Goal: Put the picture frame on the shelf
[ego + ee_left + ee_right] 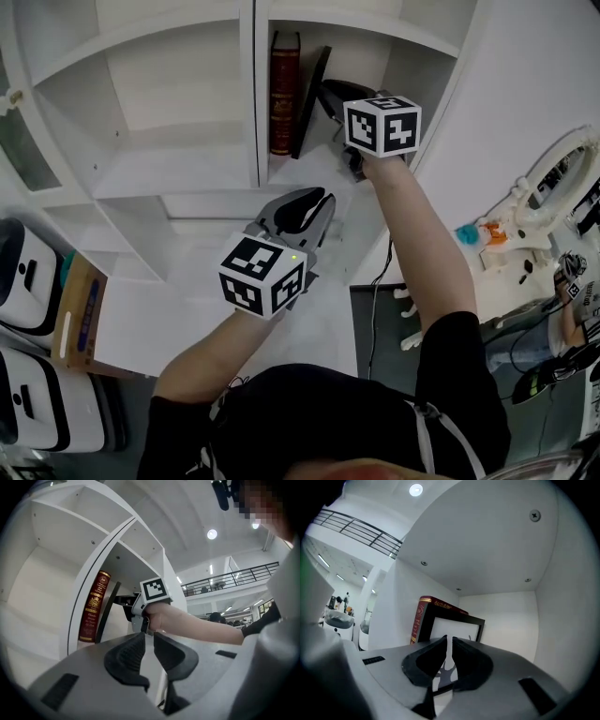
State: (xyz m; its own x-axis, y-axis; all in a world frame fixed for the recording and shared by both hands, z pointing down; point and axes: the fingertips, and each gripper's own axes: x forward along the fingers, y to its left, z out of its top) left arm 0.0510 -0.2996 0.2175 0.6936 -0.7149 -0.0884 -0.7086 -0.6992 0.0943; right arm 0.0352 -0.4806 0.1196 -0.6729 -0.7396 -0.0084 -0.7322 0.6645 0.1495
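Observation:
The black picture frame (312, 98) stands in the right shelf compartment, leaning on an upright red book (284, 92). My right gripper (326, 94) reaches level into that compartment, its tips just short of the frame. In the right gripper view the frame (474, 629) faces me beyond the jaws of the right gripper (449, 640), which stand a slit apart with nothing between them. My left gripper (314, 202) hangs lower, in front of the shelf. Its jaws are a little apart and hold nothing. From the left gripper (149, 638) I see the book (93, 606) and the frame (107, 613).
A vertical divider (255, 94) separates the right compartment from a wider left one (169, 112). The compartment's right wall (567, 620) is close beside my right gripper. White machines (28, 281) and a cardboard box (80, 319) stand at the lower left. A ring-light stand (553, 178) is at the right.

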